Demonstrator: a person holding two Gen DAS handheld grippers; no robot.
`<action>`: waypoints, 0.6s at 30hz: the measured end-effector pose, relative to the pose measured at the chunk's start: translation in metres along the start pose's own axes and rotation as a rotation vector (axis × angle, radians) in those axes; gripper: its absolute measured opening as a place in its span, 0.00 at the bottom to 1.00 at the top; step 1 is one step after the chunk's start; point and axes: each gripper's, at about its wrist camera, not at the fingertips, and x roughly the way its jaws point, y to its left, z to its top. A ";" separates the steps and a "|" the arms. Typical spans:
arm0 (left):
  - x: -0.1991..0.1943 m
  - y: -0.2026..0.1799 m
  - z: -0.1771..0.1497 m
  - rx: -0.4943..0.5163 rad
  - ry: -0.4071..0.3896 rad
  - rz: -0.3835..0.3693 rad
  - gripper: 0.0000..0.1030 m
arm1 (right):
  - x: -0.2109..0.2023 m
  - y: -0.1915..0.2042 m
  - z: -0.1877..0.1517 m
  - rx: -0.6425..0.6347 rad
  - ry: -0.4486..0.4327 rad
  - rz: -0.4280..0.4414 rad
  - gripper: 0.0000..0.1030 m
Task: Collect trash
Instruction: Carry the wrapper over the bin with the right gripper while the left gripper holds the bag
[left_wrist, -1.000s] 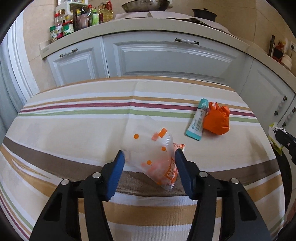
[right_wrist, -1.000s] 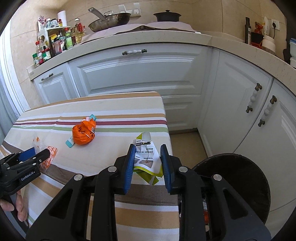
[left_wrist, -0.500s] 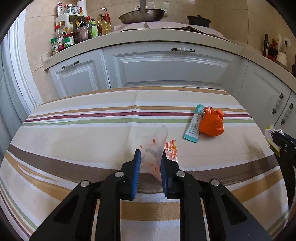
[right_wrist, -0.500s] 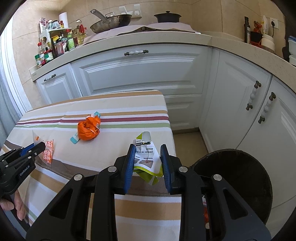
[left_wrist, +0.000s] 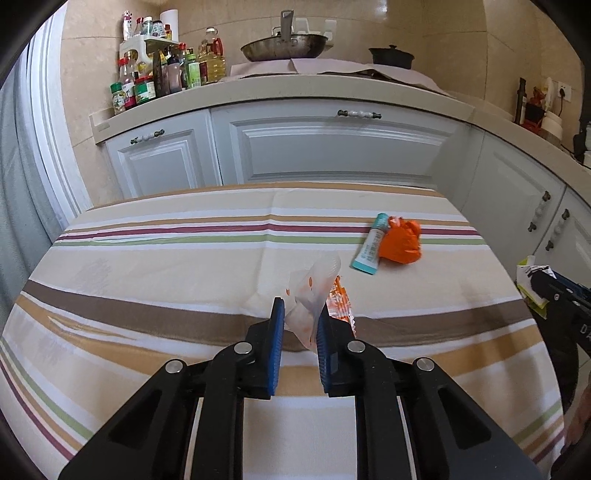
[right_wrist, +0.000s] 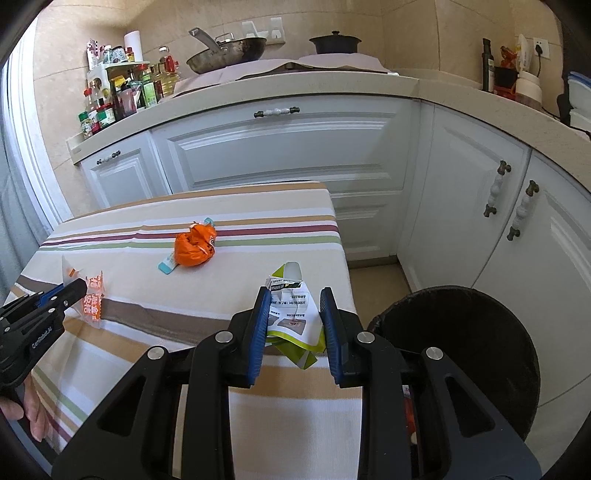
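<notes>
My left gripper (left_wrist: 300, 314) has a clear plastic wrapper with orange print (left_wrist: 317, 277) pinched between its blue pads, and its jaws are still closing. The wrapper sticks up, crumpled, a little above the striped table (left_wrist: 147, 266). The right wrist view shows it hanging from the left gripper (right_wrist: 75, 290). My right gripper (right_wrist: 293, 306) is shut on a white and green packet (right_wrist: 293, 321) over the table's right edge, beside a black bin (right_wrist: 461, 350). A teal tube (left_wrist: 371, 247) and a crumpled orange bag (left_wrist: 402, 245) lie touching on the table's far right.
White cabinets (right_wrist: 280, 147) stand close behind and to the right of the table. The counter holds bottles (left_wrist: 155, 81), a wok (left_wrist: 284, 46) and a black pot (left_wrist: 391, 57). The bin sits on the floor in the corner between table and cabinets. A hand (right_wrist: 33, 417) holds the left gripper.
The left jaws closed from wide apart onto the clear wrapper and drew it up and back off the cloth. The right gripper carried its packet slightly toward the bin.
</notes>
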 end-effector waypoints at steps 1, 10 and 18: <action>-0.003 -0.002 -0.001 0.002 -0.004 -0.003 0.17 | -0.003 0.000 -0.001 0.001 -0.003 0.000 0.26; -0.027 -0.023 -0.004 0.031 -0.037 -0.054 0.17 | -0.034 -0.006 -0.010 0.011 -0.034 -0.021 0.26; -0.045 -0.055 -0.008 0.077 -0.054 -0.126 0.17 | -0.067 -0.031 -0.021 0.044 -0.070 -0.083 0.26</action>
